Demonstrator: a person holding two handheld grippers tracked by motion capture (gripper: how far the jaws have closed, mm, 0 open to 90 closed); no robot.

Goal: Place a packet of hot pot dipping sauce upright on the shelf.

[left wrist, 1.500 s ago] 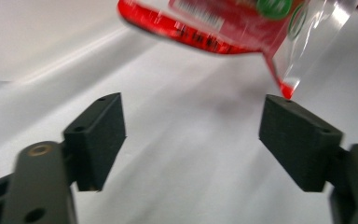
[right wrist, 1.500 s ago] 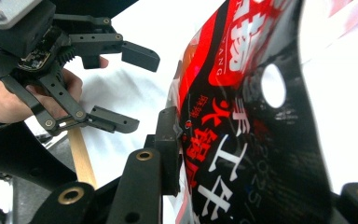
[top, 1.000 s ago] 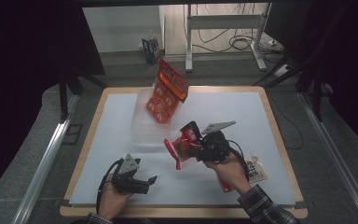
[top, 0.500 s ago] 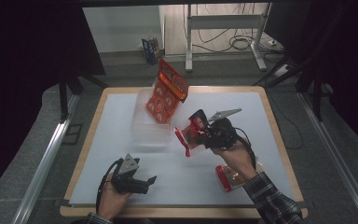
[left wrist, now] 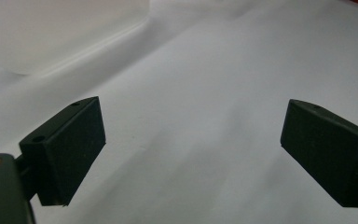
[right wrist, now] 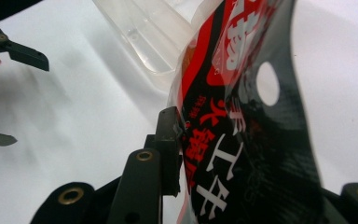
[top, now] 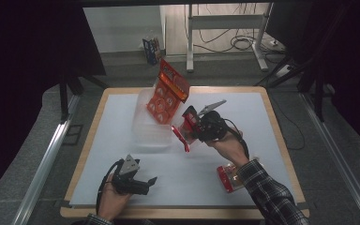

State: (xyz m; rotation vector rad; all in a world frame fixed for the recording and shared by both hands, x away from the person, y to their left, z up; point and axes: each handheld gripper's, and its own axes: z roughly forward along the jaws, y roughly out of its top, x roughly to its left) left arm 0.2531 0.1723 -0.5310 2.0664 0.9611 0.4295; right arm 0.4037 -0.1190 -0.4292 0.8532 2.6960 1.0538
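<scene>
My right gripper (top: 187, 130) is shut on a red and black snack packet (top: 182, 136) and holds it above the table, just right of a clear plastic bin (top: 145, 131). In the right gripper view the packet (right wrist: 242, 130) fills the gap of my right gripper (right wrist: 261, 163), and one black pad (right wrist: 170, 135) presses its glossy side. An orange-red packet (top: 168, 91) stands tilted in the bin's far end. My left gripper (top: 147, 184) rests near the front edge, and the jaws of my left gripper (left wrist: 193, 149) stand wide apart over bare white table.
Another red packet (top: 229, 177) lies flat at the front right, beside my right forearm. The white table (top: 262, 122) has a wooden rim. The clear bin (right wrist: 154, 37) lies ahead in the right gripper view. Dark floor and metal frames surround the table.
My right gripper has carried the red and black packet away from me, closer to the bin. The left gripper has stayed where it was.
</scene>
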